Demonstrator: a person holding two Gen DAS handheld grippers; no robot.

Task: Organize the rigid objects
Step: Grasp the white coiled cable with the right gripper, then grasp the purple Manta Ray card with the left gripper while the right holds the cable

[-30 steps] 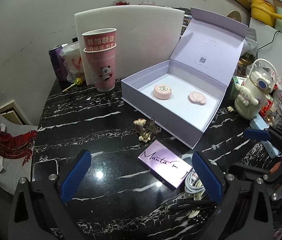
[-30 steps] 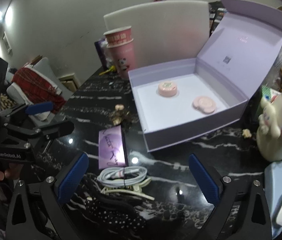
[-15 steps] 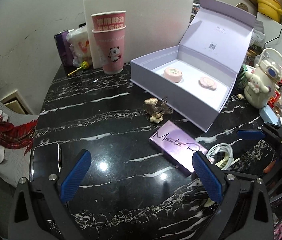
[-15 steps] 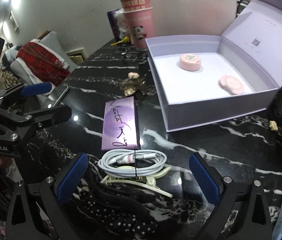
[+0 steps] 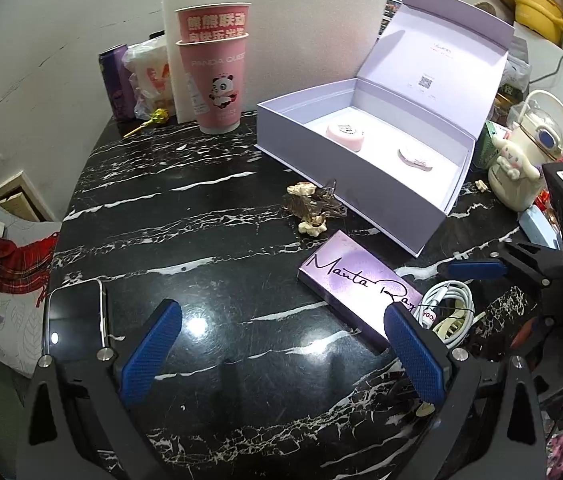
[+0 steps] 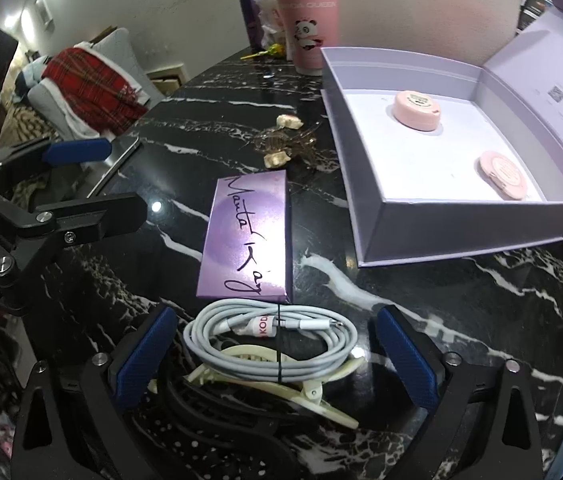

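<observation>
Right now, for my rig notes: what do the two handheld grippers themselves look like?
Both match: the left gripper and right gripper have black angular frames with silver screws, and jaws faced with textured blue pads. White lettering marks the left one's body.

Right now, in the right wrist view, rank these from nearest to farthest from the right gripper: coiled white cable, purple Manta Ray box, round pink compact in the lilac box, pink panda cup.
1. Coiled white cable, between the open fingers of the right gripper.
2. Purple Manta Ray box, just beyond the cable, centre.
3. Round pink compact, inside the lilac box, right.
4. Pink panda cup, far edge by the wall.
</observation>
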